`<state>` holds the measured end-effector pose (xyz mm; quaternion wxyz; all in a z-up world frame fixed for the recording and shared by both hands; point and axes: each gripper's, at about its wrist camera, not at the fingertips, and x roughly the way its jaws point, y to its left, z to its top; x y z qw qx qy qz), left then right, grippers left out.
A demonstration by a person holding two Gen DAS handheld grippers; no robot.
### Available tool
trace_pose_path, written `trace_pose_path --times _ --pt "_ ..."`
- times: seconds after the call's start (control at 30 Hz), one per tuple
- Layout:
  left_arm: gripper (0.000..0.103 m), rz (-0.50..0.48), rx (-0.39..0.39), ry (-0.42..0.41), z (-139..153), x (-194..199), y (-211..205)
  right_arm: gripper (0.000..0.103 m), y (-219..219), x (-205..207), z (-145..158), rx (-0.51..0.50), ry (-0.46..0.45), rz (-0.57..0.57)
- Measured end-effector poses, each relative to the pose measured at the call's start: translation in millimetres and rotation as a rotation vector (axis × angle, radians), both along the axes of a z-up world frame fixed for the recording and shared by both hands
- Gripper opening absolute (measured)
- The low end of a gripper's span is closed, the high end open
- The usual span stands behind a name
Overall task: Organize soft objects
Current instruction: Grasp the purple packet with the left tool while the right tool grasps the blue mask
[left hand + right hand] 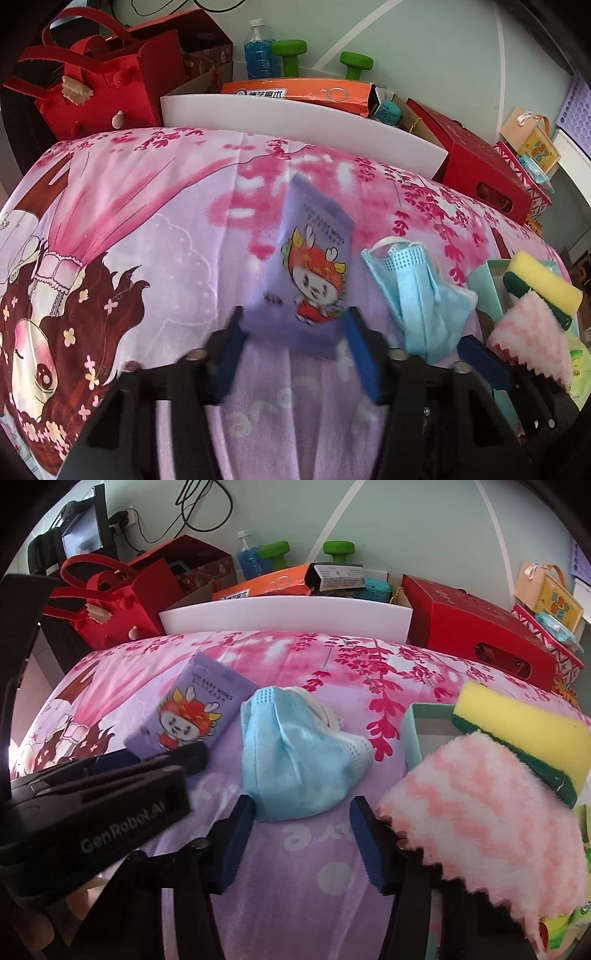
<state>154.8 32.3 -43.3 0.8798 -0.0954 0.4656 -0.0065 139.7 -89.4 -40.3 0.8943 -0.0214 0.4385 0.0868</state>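
A purple baby wipes pack (314,269) lies on the pink and purple cloth (147,229). My left gripper (295,336) is open, its blue pads on either side of the pack's near end. A crumpled blue face mask (295,753) lies right of the pack (192,712). My right gripper (303,823) is open and empty, just before the mask. At the right, a teal box (413,731) holds a yellow-green sponge (524,734) and a pink-white fluffy cloth (480,812). The mask (417,295), sponge (543,284) and fluffy cloth (532,336) also show in the left wrist view.
Behind the cloth stand a white bin (288,616) with an orange package (295,90), a red felt bag (96,85), red boxes (476,635), a blue-filled bottle (258,51) and green dumbbells (291,55). The left gripper's black body (96,805) fills the right view's lower left.
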Motion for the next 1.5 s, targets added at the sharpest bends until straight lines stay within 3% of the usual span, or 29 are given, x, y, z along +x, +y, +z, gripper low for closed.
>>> trace_pose_path --times 0.07,0.2,0.4,0.47,0.67,1.0,1.37,1.4,1.47,1.5 --pt "0.043 -0.002 0.003 -0.004 0.3 -0.2 0.3 0.051 -1.7 0.4 -0.2 0.002 -0.001 -0.003" --pt "0.016 -0.019 -0.005 -0.012 2.2 -0.4 -1.2 0.041 -5.3 0.5 0.2 -0.001 -0.004 -0.020" --pt "0.011 -0.035 -0.084 -0.028 3.8 -1.1 2.4 0.022 -15.6 1.0 2.5 0.023 -0.003 -0.052" --pt "0.010 -0.036 -0.108 -0.031 3.8 -1.6 3.5 0.007 -18.0 0.8 3.8 0.033 -0.003 -0.058" --pt "0.009 -0.032 -0.133 -0.033 7.8 -6.9 6.4 0.001 -22.5 -3.5 10.5 0.080 -0.005 -0.050" --pt "0.009 0.005 -0.120 -0.006 10.8 -39.3 14.4 0.000 -24.3 -20.6 25.8 0.110 -0.031 -0.033" --pt "0.009 0.057 -0.100 -0.017 18.9 -52.9 30.6 0.004 -17.8 -15.8 30.8 0.033 -0.054 -0.006" --pt "0.009 0.056 -0.101 -0.017 19.2 -53.0 30.0 0.008 -15.2 -14.7 31.7 0.015 -0.062 0.001" --pt "0.009 0.054 -0.109 -0.021 21.0 -54.3 30.2 0.026 -11.3 -13.0 31.7 -0.008 -0.066 0.011" --pt "0.009 0.052 -0.115 -0.024 22.0 -54.8 31.1 0.028 -8.2 -11.4 31.2 -0.028 -0.068 0.016"
